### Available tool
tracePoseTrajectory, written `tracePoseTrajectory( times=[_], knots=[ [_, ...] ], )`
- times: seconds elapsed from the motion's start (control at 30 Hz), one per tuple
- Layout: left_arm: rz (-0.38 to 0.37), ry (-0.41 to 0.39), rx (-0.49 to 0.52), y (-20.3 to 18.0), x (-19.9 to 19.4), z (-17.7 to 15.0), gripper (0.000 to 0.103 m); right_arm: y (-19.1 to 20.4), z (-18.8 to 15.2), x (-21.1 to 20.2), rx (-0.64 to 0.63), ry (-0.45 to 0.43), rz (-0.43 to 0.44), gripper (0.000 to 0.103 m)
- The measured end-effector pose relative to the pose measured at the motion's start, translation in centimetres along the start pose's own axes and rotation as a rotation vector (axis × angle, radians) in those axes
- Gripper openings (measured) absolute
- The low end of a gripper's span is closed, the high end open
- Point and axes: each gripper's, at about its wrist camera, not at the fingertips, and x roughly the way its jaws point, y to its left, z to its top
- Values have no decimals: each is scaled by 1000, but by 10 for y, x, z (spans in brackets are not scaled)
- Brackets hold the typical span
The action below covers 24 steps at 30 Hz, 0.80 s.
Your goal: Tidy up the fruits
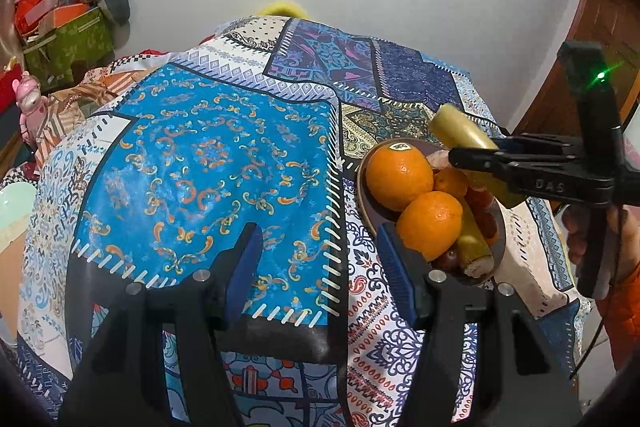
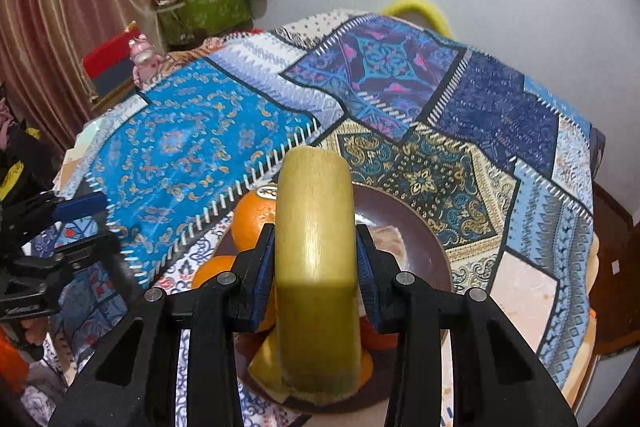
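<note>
My right tongs point(image 2: 315, 259) grip a yellow-green cane length point(image 2: 314, 227) over the brown round plate point(image 2: 424, 227) near the worktop's right edge; left tongs point(image 1: 320, 259) wide, idle; next, I judge, lower it among the oranges point(image 1: 398, 175).

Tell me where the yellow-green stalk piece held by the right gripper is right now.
The stalk piece is clamped in the right gripper, above the brown plate of oranges at the table's right side.

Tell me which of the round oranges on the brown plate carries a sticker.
The far orange, topping the pile on the brown plate, carries the small oval sticker; the near orange beside the left gripper shows bare peel.
</note>
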Motion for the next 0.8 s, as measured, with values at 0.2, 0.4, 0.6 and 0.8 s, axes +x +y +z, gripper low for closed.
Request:
tracePoseTrajectory(
  times=[0.2, 0.4, 0.6, 0.8],
  knots=[
    [4, 8, 13, -3, 5, -1, 59, -4, -6, 2, 24, 0, -10, 35],
    [-2, -6, 32, -14, 0, 3, 59, -5, -9, -20, 36, -59, -28, 43],
    [-7, -41, 65, -30, -21, 9, 59, 6, -19, -50, 32, -127, -52, 43],
    [-17, -102, 99, -49, -59, 15, 59, 16, -32, -95, 60, -215, -63, 43]
  ],
)
